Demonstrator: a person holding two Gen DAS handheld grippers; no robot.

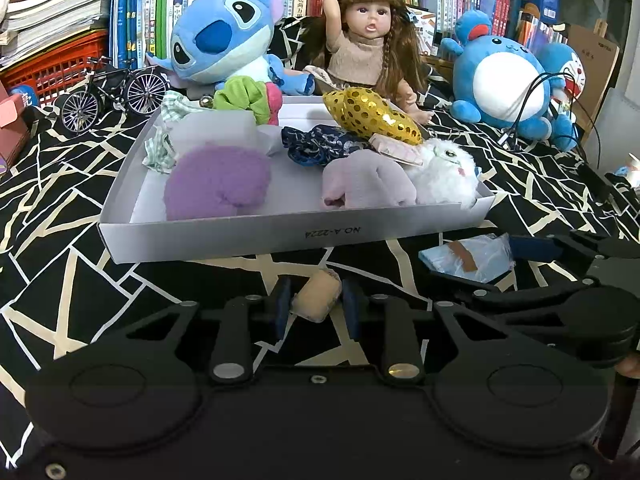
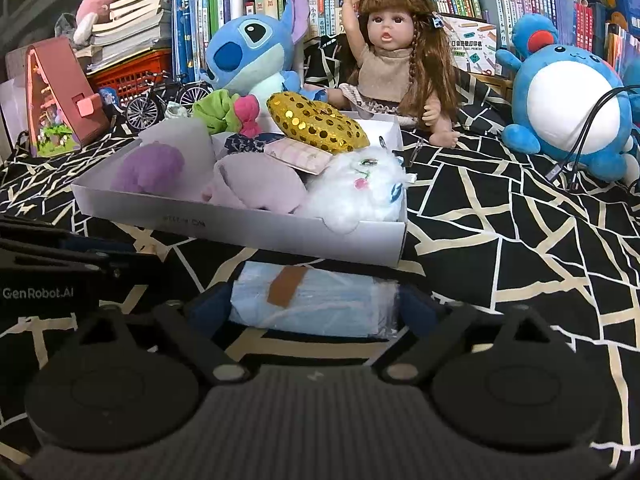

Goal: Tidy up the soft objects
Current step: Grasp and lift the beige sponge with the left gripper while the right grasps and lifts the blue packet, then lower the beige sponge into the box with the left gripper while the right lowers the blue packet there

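Note:
A white cardboard tray (image 1: 248,236) on the black patterned cloth holds several soft things: a purple plush (image 1: 218,184), a pale lilac cloth (image 1: 366,184), a white fluffy toy (image 1: 444,172), a gold sequin heart (image 1: 370,114) and a green scrunchie (image 1: 240,98). My left gripper (image 1: 314,300) is shut on a small beige roll (image 1: 316,296) just in front of the tray. My right gripper (image 2: 316,304) is shut on a blue plastic-wrapped pack (image 2: 316,300) with a brown tape strip, at the tray's near right corner (image 2: 384,240). That pack also shows in the left wrist view (image 1: 468,258).
A Stitch plush (image 1: 224,40), a long-haired doll (image 1: 368,44) and a blue round plush (image 1: 500,76) sit behind the tray before a bookshelf. A model bicycle (image 1: 112,92) stands at back left. Black cables (image 1: 532,100) hang at right. A pink toy house (image 2: 60,96) stands far left.

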